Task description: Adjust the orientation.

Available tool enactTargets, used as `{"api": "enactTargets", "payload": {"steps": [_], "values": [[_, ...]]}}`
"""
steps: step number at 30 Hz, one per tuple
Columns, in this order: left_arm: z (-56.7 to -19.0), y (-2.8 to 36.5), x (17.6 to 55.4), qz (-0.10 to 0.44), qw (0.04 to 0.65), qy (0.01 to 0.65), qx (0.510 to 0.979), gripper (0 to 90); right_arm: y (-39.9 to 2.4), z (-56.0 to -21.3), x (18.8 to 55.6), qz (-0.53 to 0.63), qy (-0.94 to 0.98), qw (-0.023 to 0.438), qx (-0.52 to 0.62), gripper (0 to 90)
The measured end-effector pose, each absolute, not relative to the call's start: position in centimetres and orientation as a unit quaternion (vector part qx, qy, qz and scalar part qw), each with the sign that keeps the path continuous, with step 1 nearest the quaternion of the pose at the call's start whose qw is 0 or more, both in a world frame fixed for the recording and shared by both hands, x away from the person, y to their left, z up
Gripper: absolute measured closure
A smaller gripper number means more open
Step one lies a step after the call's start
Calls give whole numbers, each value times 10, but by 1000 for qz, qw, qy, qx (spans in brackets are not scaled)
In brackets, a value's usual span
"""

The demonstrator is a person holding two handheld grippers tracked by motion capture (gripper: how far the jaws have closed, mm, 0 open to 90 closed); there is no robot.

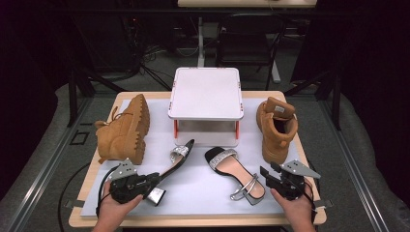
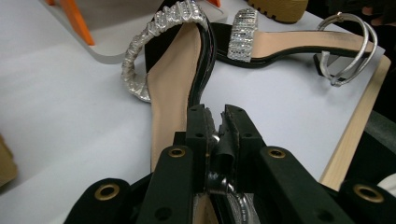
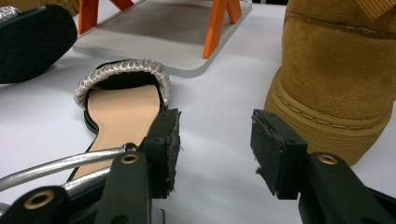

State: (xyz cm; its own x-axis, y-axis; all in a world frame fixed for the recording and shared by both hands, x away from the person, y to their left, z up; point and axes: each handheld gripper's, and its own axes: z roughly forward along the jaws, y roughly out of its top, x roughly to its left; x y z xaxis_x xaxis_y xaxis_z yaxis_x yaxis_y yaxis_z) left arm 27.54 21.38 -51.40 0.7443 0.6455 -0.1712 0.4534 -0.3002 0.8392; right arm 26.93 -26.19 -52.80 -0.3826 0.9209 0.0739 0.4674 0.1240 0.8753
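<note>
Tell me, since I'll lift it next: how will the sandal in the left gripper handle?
The sandal probably dangles and swings, since the left gripper pinches only its thin ankle strap. It looks light. The block heel may tip it heel-down.

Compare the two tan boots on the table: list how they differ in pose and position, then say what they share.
The left boot lies tipped on its side, lugged sole facing the white stand; the right boot stands upright on its sole, opening upward. The left boot sits beside the stand's left edge, the right boot beside its right edge, near the open right tool. Both are tan with thick ridged soles.
</note>
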Motion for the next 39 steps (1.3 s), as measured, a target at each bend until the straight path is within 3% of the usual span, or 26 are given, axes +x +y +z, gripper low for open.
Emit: {"api": "enactTargets", "payload": {"steps": [17,26,34,39], "values": [[-517,176,277,74,464,328,820,812,-263,-528,269,443,703,256,494,521],[-520,164,281,85,434,320,838,812,-262,-529,270,443,703,254,496,521],[-510,181,283,102,438,341,825,813,-264,-529,269,447,699,255,497,521],[-511,185,285,86,451,349,817,812,-263,-530,270,446,700,253,497,521]]}}
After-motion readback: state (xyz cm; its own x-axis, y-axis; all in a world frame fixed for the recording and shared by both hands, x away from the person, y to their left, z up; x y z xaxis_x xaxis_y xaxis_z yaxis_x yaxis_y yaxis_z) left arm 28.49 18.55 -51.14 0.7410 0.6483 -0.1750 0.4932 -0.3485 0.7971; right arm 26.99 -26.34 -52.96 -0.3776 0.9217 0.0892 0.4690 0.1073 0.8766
